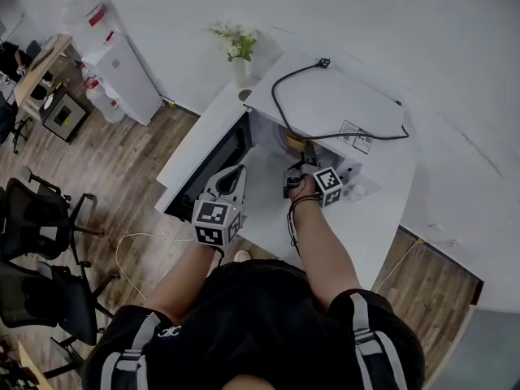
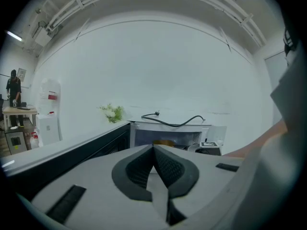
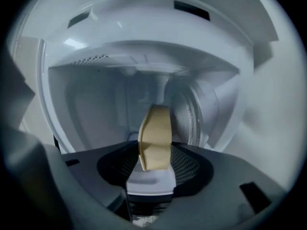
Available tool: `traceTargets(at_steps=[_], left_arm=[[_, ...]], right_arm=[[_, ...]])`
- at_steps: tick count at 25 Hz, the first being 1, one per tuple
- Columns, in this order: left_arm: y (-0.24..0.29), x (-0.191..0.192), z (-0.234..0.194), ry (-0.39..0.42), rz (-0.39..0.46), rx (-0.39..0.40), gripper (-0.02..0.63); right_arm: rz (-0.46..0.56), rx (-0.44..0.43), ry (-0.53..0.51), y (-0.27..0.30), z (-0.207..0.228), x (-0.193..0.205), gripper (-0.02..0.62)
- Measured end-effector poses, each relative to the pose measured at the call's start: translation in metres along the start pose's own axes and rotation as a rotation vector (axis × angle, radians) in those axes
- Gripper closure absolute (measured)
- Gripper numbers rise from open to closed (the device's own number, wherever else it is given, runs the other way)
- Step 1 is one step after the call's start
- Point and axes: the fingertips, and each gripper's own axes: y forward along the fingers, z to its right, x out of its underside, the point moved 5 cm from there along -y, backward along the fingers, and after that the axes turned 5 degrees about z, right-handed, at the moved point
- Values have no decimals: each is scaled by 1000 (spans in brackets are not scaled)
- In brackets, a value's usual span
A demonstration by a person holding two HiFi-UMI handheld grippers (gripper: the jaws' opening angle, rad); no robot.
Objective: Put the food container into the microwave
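A white microwave [image 1: 337, 104] stands on a white table [image 1: 370, 230] with its dark-windowed door [image 1: 207, 169] swung open to the left. My right gripper [image 1: 304, 154] reaches into the opening, shut on a tan food container [image 3: 156, 138] that it holds edge-on. The right gripper view looks past that gripper [image 3: 153, 166] into the white cavity [image 3: 96, 104]; the container sits just inside its mouth, above the floor. My left gripper [image 1: 234, 175] hovers beside the open door with its jaws shut [image 2: 154, 150] on nothing. From the left gripper view the microwave [image 2: 144, 134] lies ahead, with a bit of the container [image 2: 163, 142] showing.
A black power cable [image 1: 280, 112] loops over the microwave's top. A vase of white flowers [image 1: 234, 45] stands behind the door. A water dispenser [image 1: 122, 71] and office chairs [image 1: 41, 218] stand on the wooden floor to the left.
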Motion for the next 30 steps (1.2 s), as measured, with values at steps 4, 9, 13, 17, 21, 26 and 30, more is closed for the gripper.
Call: traceTargets(at_steps=[4, 9, 13, 17, 21, 26, 30], left_arm=[[2, -5, -9, -13, 8, 9, 594], [2, -11, -17, -63, 23, 15, 594], [2, -16, -13, -58, 37, 32, 594], [2, -17, -8, -48, 46, 48, 594], [2, -15, -10, -66, 45, 47, 594], [4, -11, -5, -73, 35, 57, 594], [10, -7, 3, -67, 23, 78, 594]], right_arm=[[4, 32, -15, 5, 2, 3, 380], [-10, 77, -39, 6, 2, 4, 380], [-30, 171, -87, 5, 4, 5, 390], [-26, 222, -98, -3, 7, 2, 410], [-26, 196, -101, -9, 4, 0, 417], [-57, 174, -157, -23, -2, 0, 513], [-109, 118, -245, -40, -12, 6, 594]])
